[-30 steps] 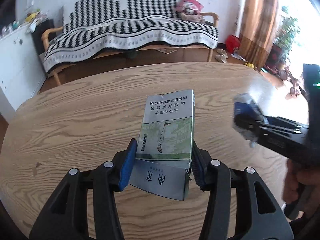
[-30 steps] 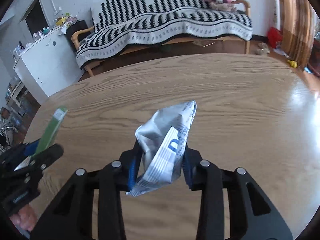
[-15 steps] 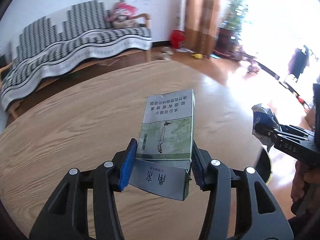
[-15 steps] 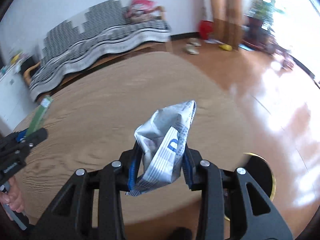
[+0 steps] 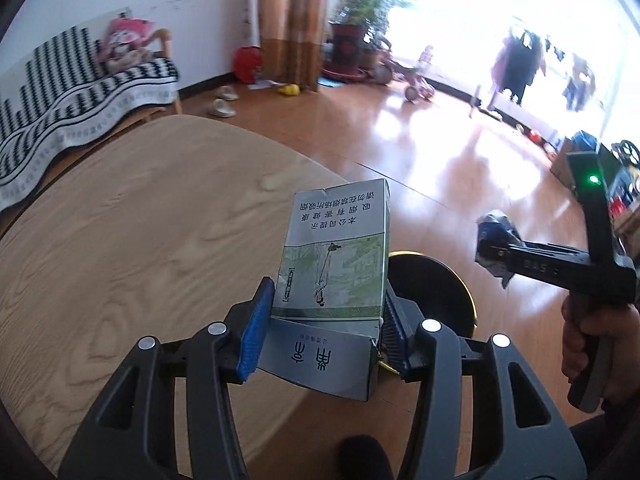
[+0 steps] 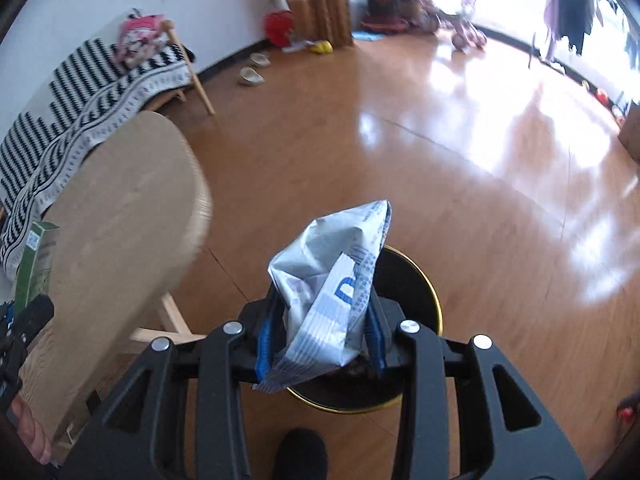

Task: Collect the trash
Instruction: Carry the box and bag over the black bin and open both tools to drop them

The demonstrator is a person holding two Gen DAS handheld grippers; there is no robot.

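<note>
While both pieces of trash are picked up, neither is binned yet. Left gripper [image 5: 324, 328] clamped on cigarette pack [image 5: 336, 256], at table [image 5: 120, 240] edge. Right gripper [image 6: 320, 332] clenched on crumpled wrapper [image 6: 332, 292], directly above black bin [image 6: 416, 292]. Bin contents probably some dark debris, view poor. Left: release both into bin.
</note>
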